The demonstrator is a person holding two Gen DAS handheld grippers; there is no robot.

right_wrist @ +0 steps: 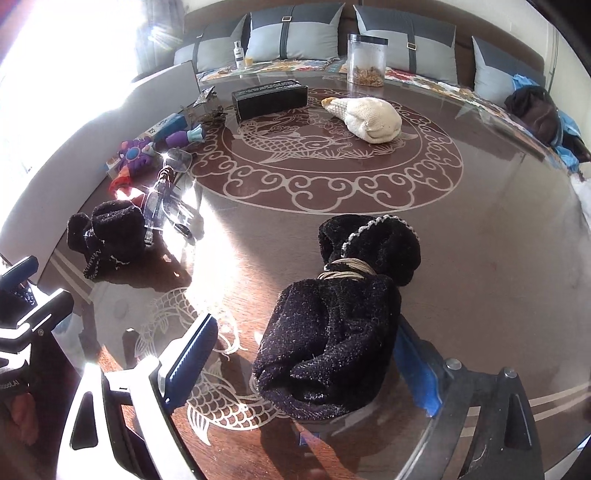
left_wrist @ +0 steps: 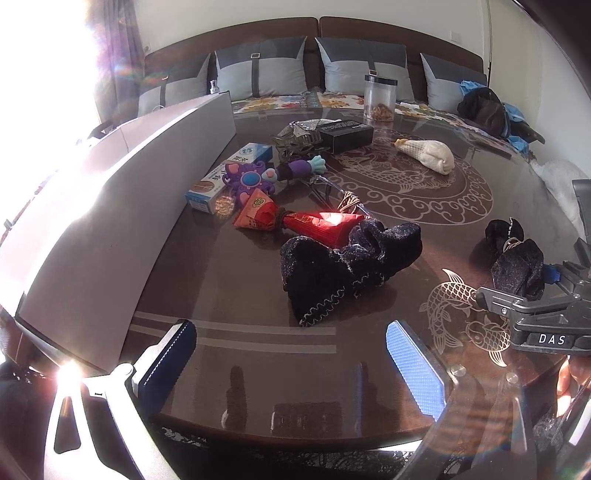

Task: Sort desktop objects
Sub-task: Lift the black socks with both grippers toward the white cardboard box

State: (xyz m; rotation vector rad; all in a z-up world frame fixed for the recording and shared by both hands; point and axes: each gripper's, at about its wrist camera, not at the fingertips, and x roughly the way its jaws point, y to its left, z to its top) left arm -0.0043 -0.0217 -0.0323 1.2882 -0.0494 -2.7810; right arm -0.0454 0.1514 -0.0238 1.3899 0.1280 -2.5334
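Both grippers angle down over a round glass-topped table [right_wrist: 480, 206] with fish and cloud motifs. The right gripper [right_wrist: 310, 354] stands with its jaws spread wide; a black velvet pouch [right_wrist: 332, 332] tied with pale cord lies on the glass between them, its right side against or just beside the blue pad of the right finger, though contact cannot be told, while the left finger [right_wrist: 192, 354] stands clear of it, so nothing is clamped. The left gripper [left_wrist: 291, 362] also has its jaws wide apart with only bare glass between them, and a second black pouch [left_wrist: 340, 266] with zigzag stitching lies just beyond its fingertips. That second pouch is crumpled, touching a red paper packet [left_wrist: 314, 225] behind it. Further left lie a purple toy [left_wrist: 255, 177] and a blue-and-white box [left_wrist: 229, 173], near a tall white board [left_wrist: 110, 206] standing along the table's left edge. A pair of clear glasses [right_wrist: 170, 192] sits beside the left pouch. Towards the far side are a black box [right_wrist: 269, 98], a cream knitted bundle [right_wrist: 369, 118] and a clear jar [right_wrist: 365, 61], all well apart from the grippers; grey cushions [right_wrist: 295, 33] line the sofa behind
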